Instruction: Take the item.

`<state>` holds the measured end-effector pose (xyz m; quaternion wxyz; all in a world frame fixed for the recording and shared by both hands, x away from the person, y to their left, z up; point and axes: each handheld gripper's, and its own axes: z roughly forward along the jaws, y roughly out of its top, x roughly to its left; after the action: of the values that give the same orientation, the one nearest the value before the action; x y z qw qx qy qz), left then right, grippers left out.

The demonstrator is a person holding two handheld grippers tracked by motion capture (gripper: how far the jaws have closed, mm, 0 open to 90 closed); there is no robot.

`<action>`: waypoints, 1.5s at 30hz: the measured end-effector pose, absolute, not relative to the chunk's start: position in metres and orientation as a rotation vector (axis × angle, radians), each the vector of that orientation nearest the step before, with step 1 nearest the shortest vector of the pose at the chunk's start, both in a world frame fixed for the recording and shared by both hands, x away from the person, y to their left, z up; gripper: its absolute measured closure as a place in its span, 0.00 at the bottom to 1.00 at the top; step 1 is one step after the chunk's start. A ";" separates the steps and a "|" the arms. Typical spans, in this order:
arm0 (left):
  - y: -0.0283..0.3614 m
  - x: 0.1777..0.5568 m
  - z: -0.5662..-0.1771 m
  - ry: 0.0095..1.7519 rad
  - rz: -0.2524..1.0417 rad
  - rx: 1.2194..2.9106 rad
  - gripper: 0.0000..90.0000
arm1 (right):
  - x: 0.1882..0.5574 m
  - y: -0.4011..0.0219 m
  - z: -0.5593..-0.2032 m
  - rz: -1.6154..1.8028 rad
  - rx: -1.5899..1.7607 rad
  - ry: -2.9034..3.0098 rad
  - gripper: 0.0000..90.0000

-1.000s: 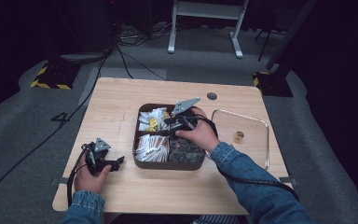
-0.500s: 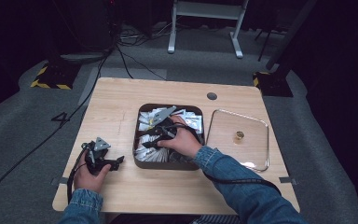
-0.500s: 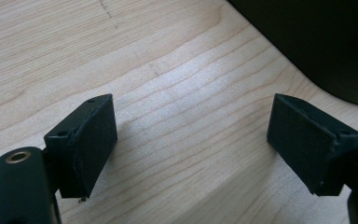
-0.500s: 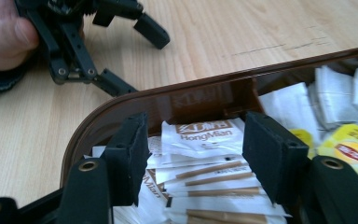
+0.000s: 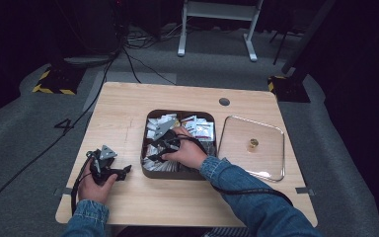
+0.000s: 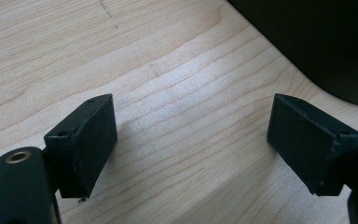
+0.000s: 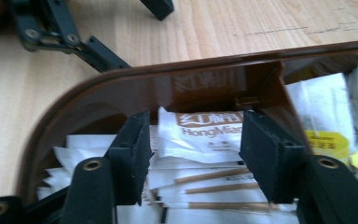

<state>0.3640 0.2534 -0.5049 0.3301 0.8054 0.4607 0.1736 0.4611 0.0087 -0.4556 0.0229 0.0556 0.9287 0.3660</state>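
- Right gripper [image 7: 193, 149]: black, felt-faced jaws standing wide inside the lower-left compartment of the brown box, straddling a white sachet [image 7: 200, 135] printed "HongMian". The jaws have just been closing a little; the pads do not press the sachet, so it is not grasped.
- The sachet stands tilted against the compartment's glossy brown wall, on a loose heap of flat white paper packets with thin brown stripes.
- Brown box [image 5: 145, 143]: rounded-corner plastic tray with inner dividers, at the middle of the table, packed with white and yellow-marked sachets. In the high view the right gripper [image 5: 159, 150] points down into its left side.
- Left gripper [image 6: 191, 140]: released, jaws parted over bare wood with nothing between them. In the high view it [image 5: 121, 171] rests on the table just left of the box, held in the left hand [image 5: 94, 185].
- Clear lid [image 5: 250, 147]: transparent, rounded square with a small gold knob, lying flat just right of the box.
- Table [image 5: 123, 108]: pale, smooth wood with fine grain.
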 end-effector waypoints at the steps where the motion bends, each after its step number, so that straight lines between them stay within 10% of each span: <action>1: 0.253 0.364 -0.505 1.205 0.454 2.106 0.18 | 0.462 0.009 -0.456 1.124 0.171 2.869 0.51; 27: 0.253 0.364 -0.505 1.205 0.454 2.106 0.18 | 0.460 0.017 -0.458 1.089 0.132 2.867 1.00; 45: 0.253 0.364 -0.505 1.205 0.454 2.106 0.18 | 0.465 -0.002 -0.429 1.357 0.336 2.874 1.00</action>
<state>0.3640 0.2534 -0.5049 0.3302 0.8053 0.4608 0.1735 0.4646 -0.0024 -0.4286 -0.0274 0.1052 0.8989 0.4245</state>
